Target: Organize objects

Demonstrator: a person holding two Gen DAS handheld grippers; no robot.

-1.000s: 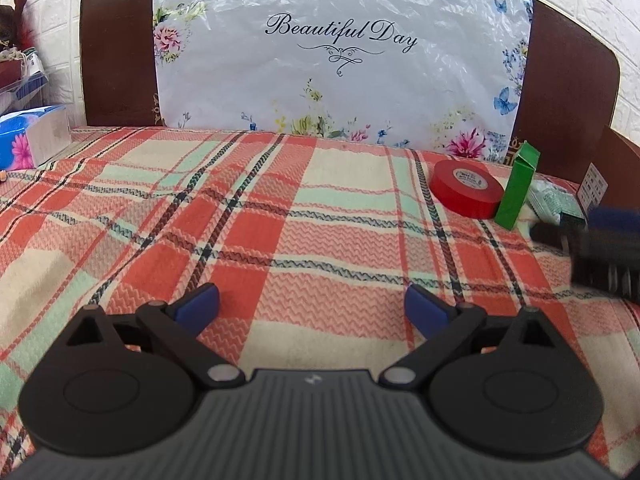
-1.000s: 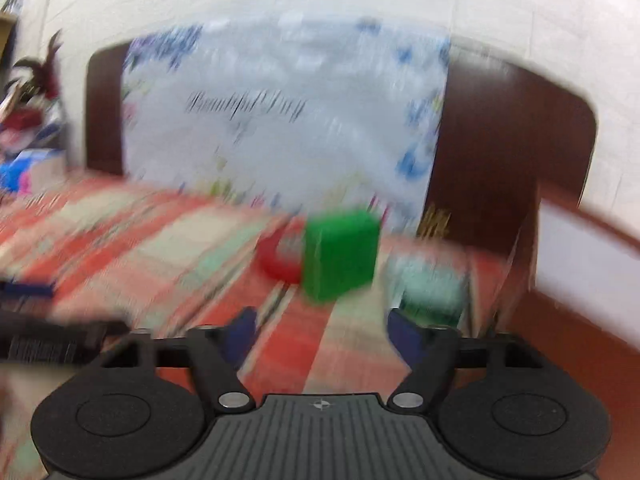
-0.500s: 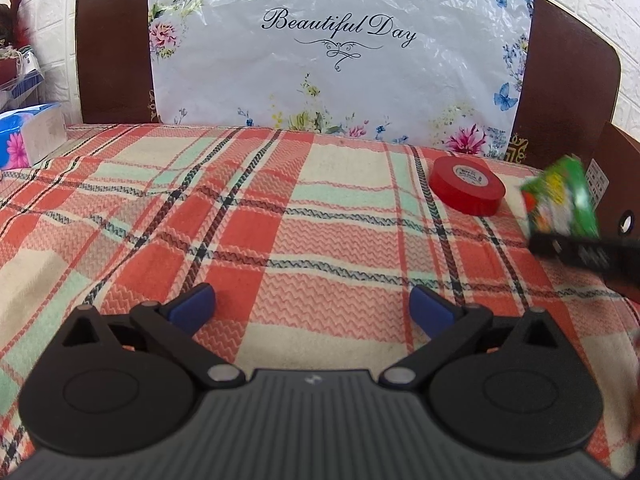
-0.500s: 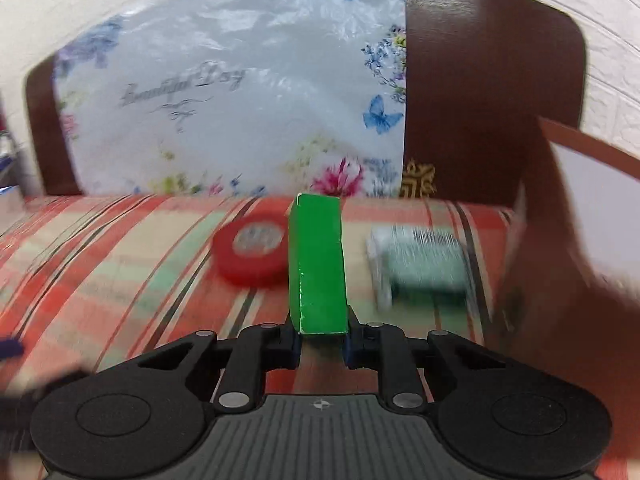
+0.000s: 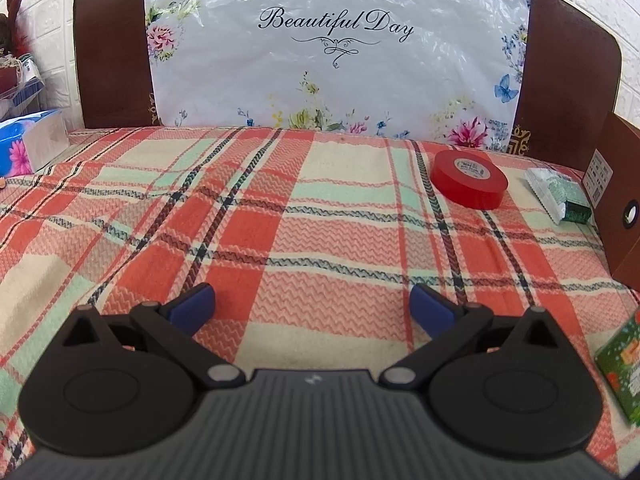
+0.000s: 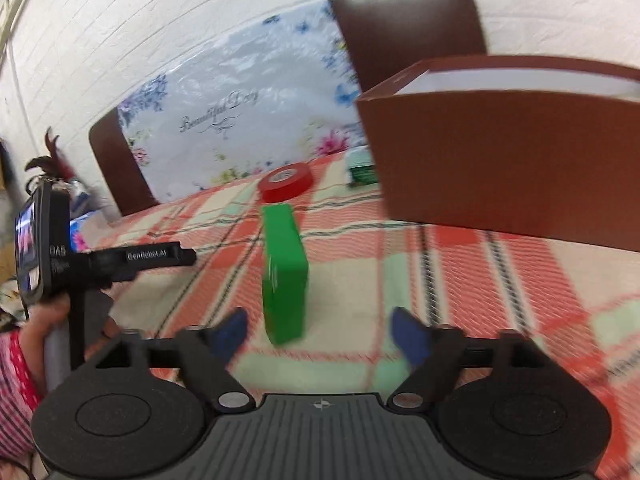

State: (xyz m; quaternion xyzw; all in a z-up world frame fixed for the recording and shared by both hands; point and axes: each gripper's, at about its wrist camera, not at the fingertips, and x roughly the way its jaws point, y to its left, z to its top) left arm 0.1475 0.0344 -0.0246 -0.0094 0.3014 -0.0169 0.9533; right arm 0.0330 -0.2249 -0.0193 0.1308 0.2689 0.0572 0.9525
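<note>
1. the right gripper (image 6: 318, 330) has just been opening; its jaws stand wide, and the green box (image 6: 285, 276) sits between them, touched by neither pad.
2. the green box rests on the plaid cloth (image 5: 280, 216), in front of the red tape roll (image 5: 469, 178).
3. the left gripper (image 5: 310, 306) hovers over the cloth, jaws spread with only cloth between them.
4. a brown box (image 6: 516, 160) stands to the right, with a green-white packet (image 5: 558, 196) just beside it.
</note>
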